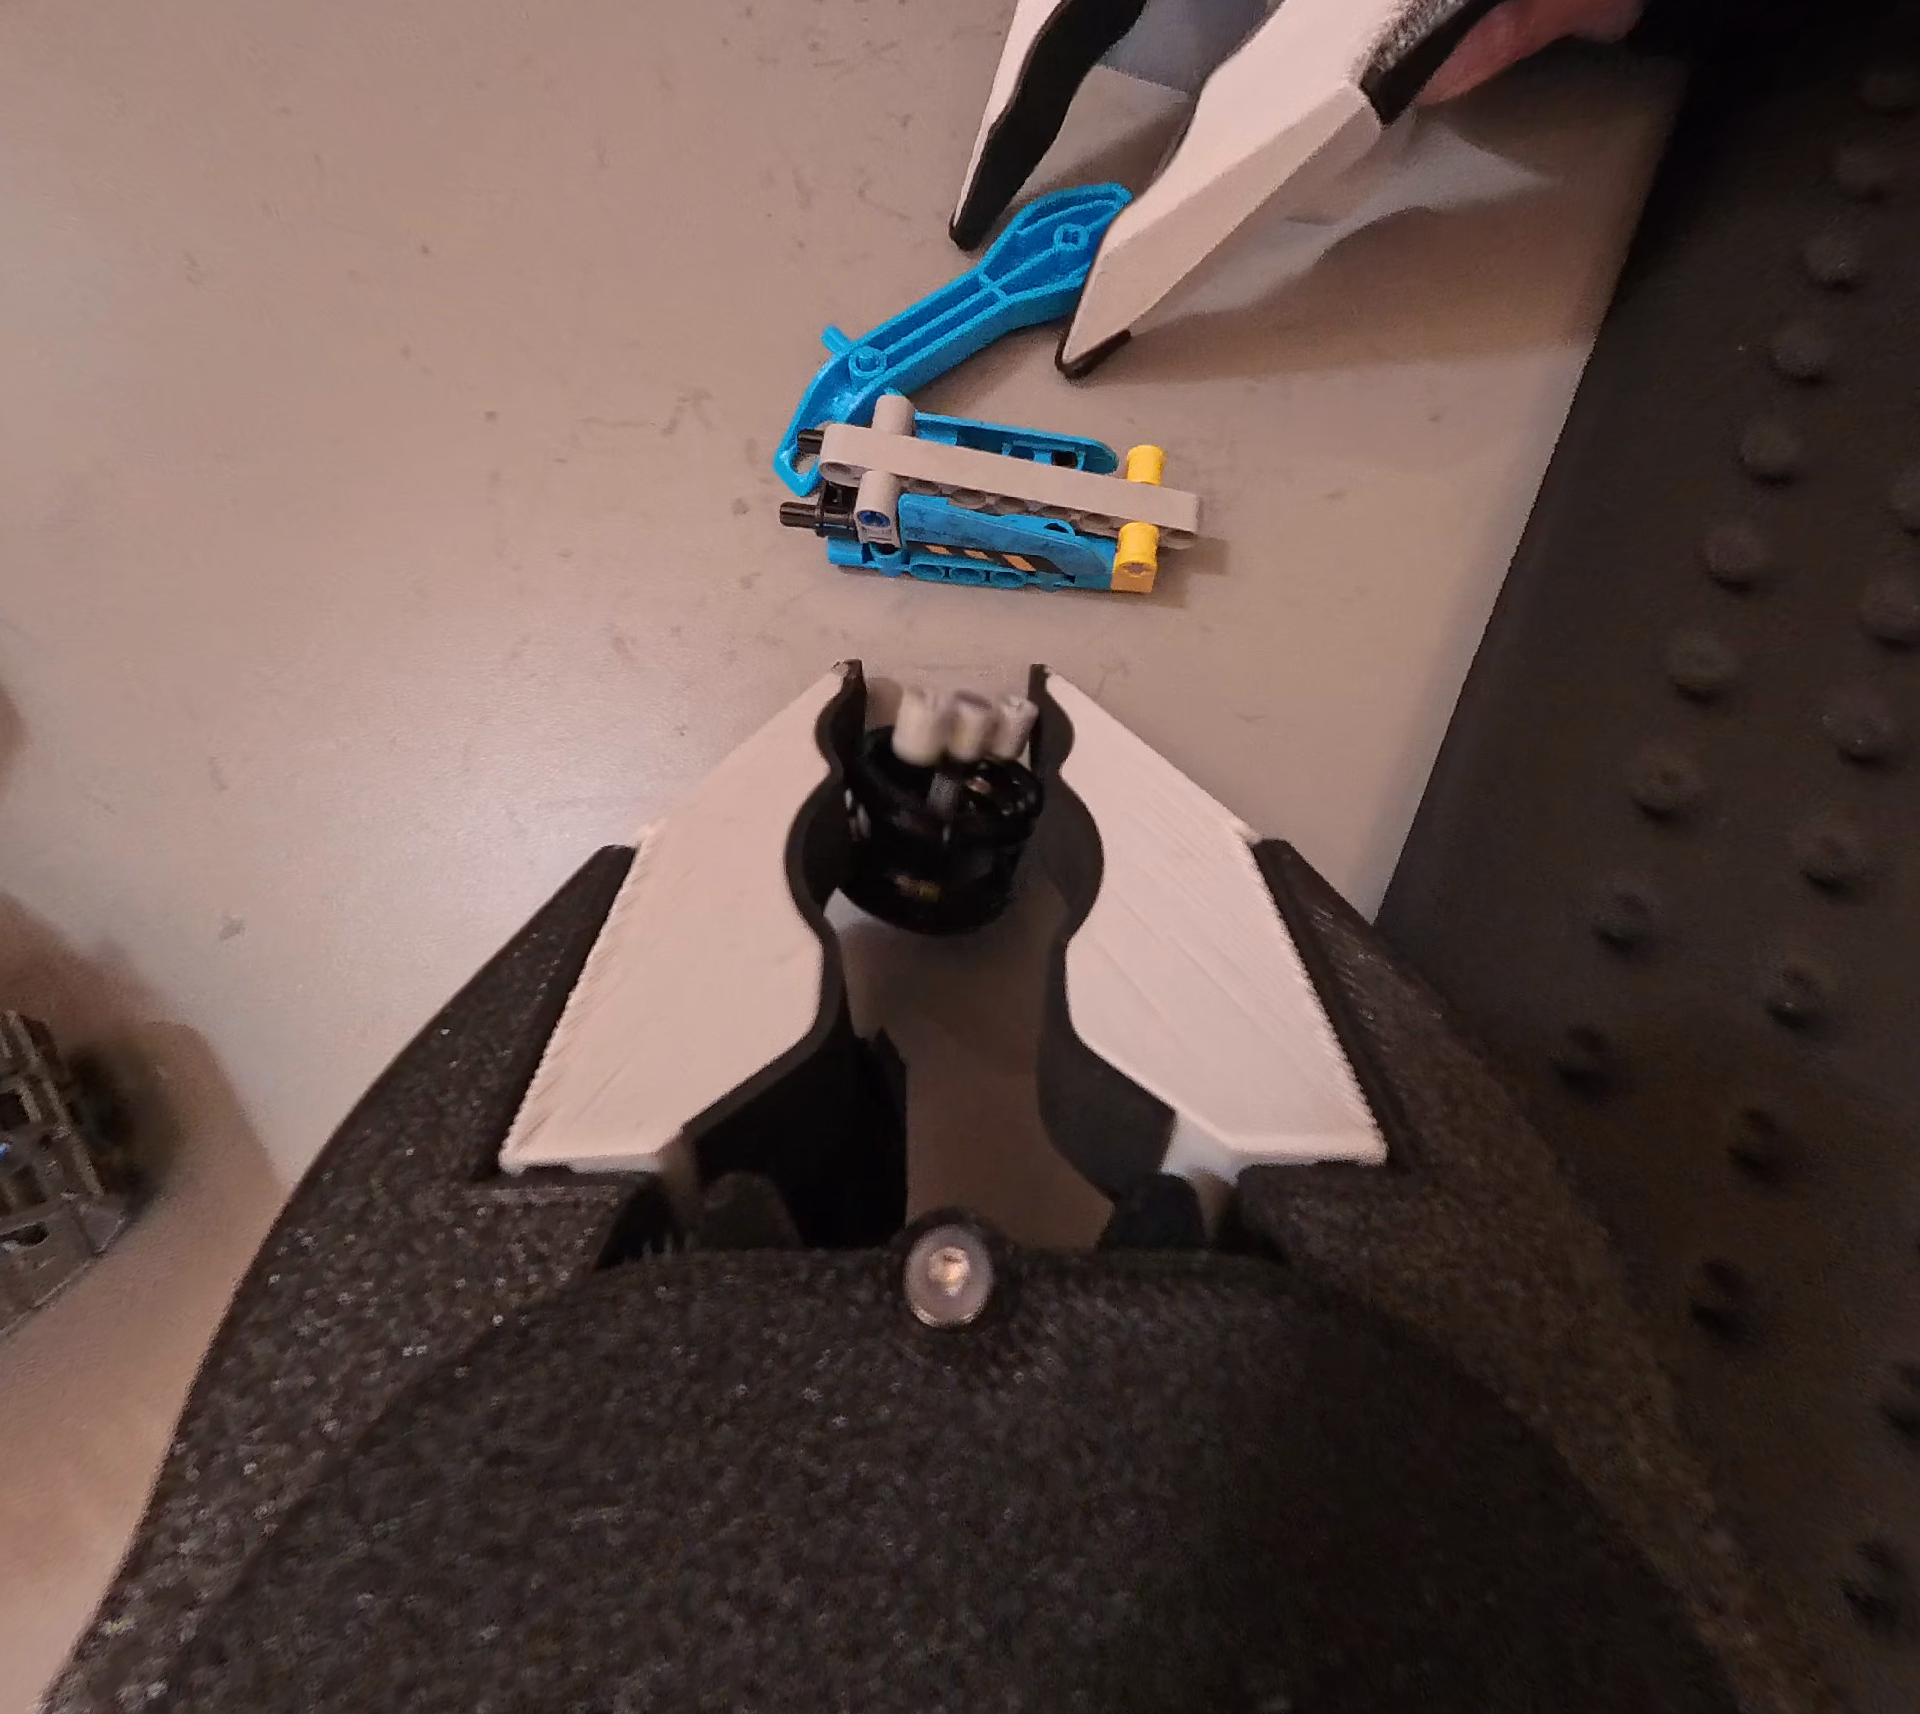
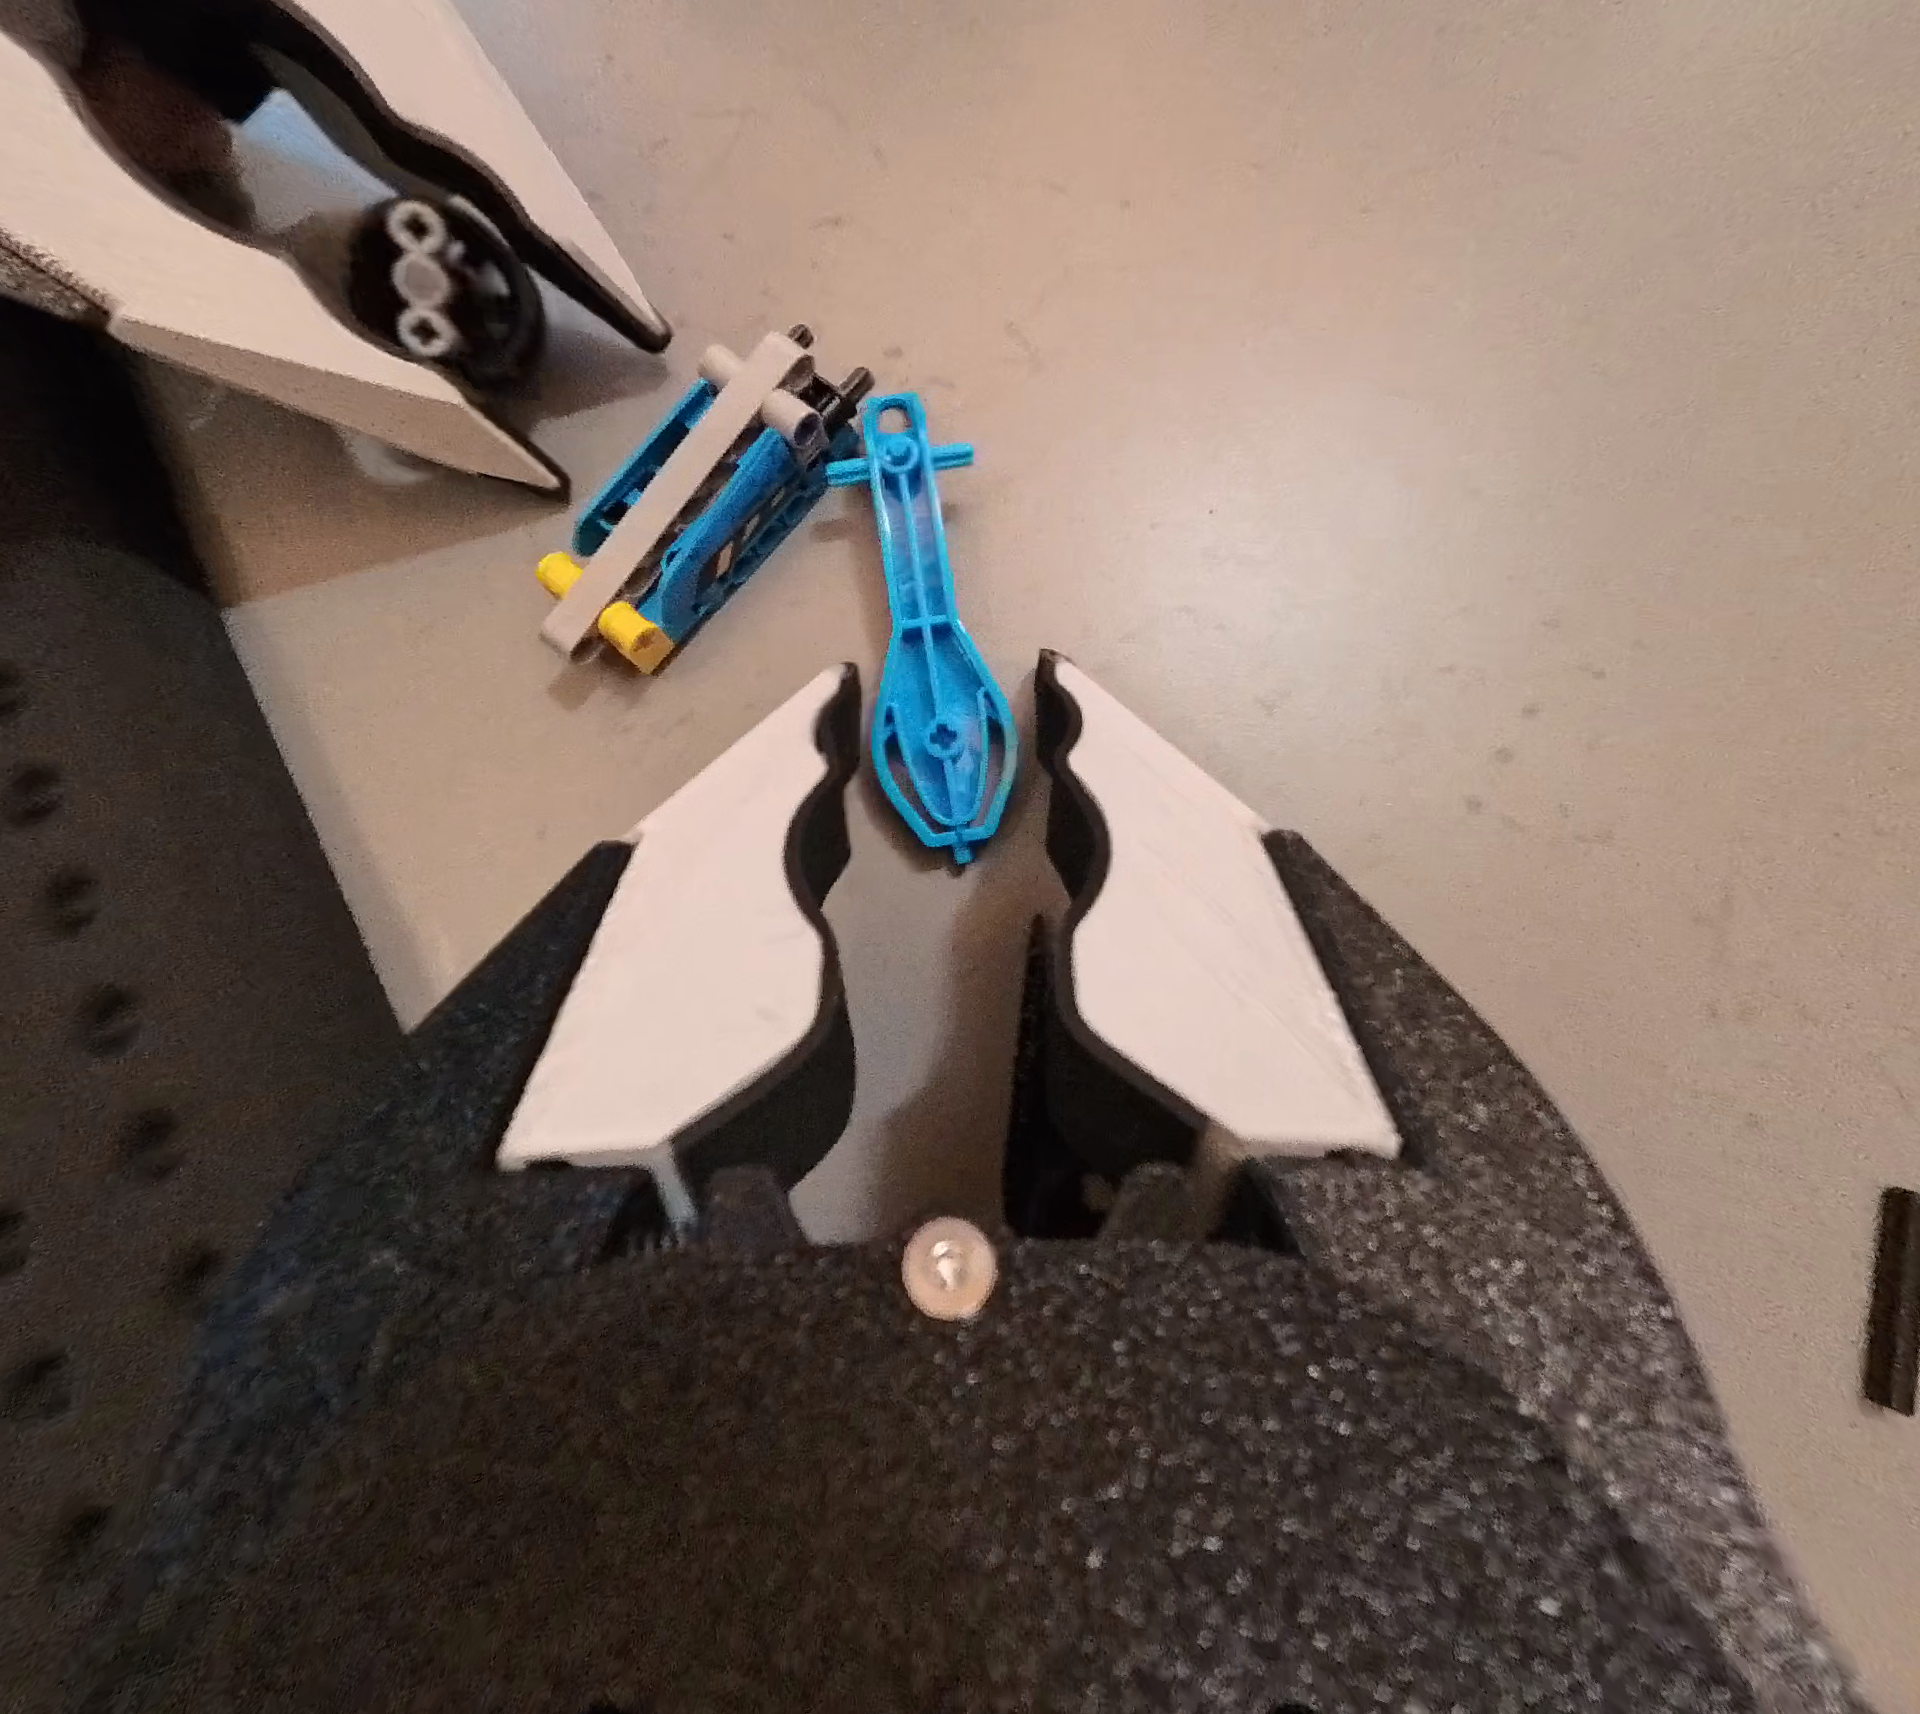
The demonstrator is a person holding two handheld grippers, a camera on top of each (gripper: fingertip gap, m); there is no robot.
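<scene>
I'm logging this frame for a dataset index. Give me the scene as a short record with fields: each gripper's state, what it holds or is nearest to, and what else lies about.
left gripper: shut on black wheel piece with grey pins, above the table
right gripper: open, fingers on either side of the blue paddle piece, not clamped
blue paddle piece: flat on the table, far end beside the small assembly
small assembly: blue parts, grey beam, yellow pins, black pins; lies between the two grippers
table: beige, scuffed
dark studded mat: along the table edge

Two claws (image 1: 948,672) (image 2: 948,667), one wheel (image 1: 935,833), two blue brick pieces (image 1: 987,501) (image 2: 930,615)
</scene>
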